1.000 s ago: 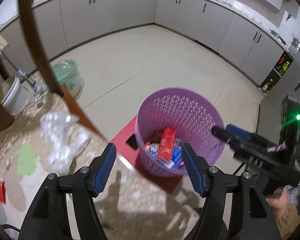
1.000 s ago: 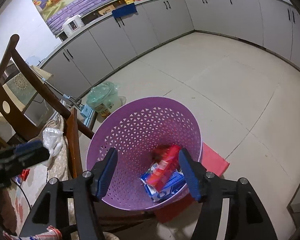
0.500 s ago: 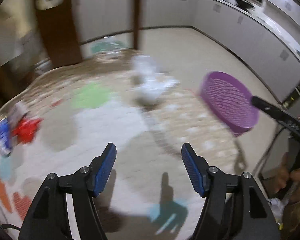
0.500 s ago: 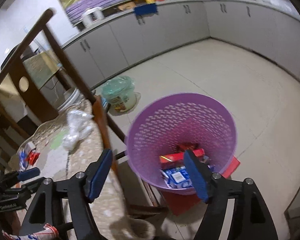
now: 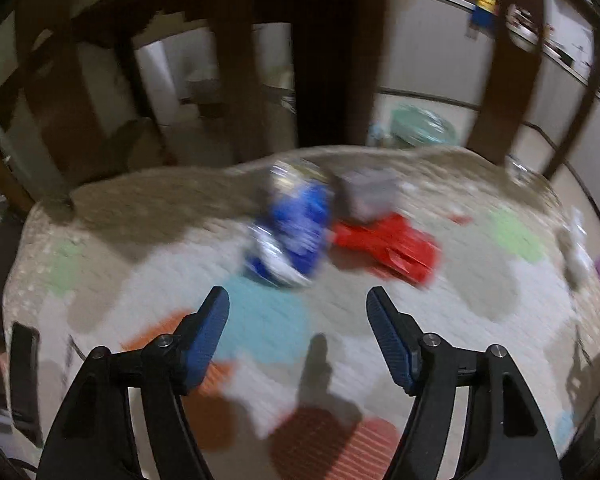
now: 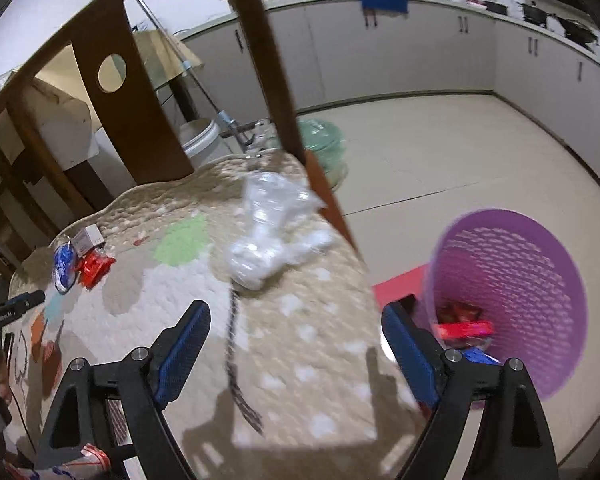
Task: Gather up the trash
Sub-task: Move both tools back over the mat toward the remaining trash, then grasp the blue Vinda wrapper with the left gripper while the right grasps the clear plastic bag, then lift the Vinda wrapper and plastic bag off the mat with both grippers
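Tools swing off the basket and back to the tabletop

Attention has shifted from the purple basket point(image 6: 512, 304) to what is left on the tabletop point(image 5: 440, 344). A second ago both cameras looked down into the basket, with a red packet between the right tool's pads. Now that red packet point(image 6: 464, 329) lies inside the basket at about 4 o'clock in the right view, with other wrappers under it. The right tool point(image 6: 296, 340) has nothing between its pads, and its jaws are opening wider.

The left tool point(image 5: 298, 312) has swung round to the far end of the tabletop. Its jaws are apart and opening a little more, with nothing between them. Just ahead of it, at about 12 o'clock, lie a blue wrapper point(image 5: 290, 236), a red wrapper point(image 5: 388, 246) and a small grey box point(image 5: 370, 196), close together. The view is blurred, so I cannot tell whether they touch.

A crumpled clear plastic bag point(image 6: 270, 232) sits at about 12 o'clock ahead of the right tool, near the tabletop's edge.

So one drop looks done, and several pieces remain. Judging by aim, the left tool is lined up on the wrappers and the right on the bag.
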Demonstrator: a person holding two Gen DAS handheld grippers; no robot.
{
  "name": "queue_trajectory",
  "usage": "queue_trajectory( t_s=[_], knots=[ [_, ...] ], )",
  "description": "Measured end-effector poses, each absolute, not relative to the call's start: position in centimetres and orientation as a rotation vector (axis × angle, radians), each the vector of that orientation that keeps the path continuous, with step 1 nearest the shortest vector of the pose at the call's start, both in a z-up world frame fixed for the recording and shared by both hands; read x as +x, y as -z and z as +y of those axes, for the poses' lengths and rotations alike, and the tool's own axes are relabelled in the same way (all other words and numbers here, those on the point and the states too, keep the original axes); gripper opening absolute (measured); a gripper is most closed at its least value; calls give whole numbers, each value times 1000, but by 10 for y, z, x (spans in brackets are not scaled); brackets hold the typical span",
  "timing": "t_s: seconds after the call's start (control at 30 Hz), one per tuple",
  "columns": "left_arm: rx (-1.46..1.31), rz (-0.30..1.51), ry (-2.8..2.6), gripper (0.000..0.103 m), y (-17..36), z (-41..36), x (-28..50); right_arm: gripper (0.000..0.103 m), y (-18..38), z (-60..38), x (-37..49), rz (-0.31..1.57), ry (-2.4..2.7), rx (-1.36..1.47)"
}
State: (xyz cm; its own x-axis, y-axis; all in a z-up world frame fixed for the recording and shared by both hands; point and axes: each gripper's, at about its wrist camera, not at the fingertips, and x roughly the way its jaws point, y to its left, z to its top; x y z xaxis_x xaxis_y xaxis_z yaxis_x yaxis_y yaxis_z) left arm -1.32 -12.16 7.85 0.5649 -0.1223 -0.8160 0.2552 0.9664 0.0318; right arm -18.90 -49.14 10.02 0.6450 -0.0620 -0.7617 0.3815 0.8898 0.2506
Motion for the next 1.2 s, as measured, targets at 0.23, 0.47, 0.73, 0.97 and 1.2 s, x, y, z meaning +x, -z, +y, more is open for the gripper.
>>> queue_trajectory(
  t_s=[0.23,0.47,0.73,0.97,1.2],
  knots=[
    [174,941,214,71,-71,-118,42,91,-84,-489,-130,881,254,408],
    [303,971,306,71,-49,-157,66,86,-70,-487,-93,923,275,344],
    [264,1049,295,36,-33,-159,69,47,-60,-481,-67,965,283,319],
    [217,1018,315,34,-59,-145,28,28,-69,-474,-82,944,227,374],
    [163,1003,398,34,-84,-141,-36,24,-83,-459,-111,924,154,409]
  ],
)
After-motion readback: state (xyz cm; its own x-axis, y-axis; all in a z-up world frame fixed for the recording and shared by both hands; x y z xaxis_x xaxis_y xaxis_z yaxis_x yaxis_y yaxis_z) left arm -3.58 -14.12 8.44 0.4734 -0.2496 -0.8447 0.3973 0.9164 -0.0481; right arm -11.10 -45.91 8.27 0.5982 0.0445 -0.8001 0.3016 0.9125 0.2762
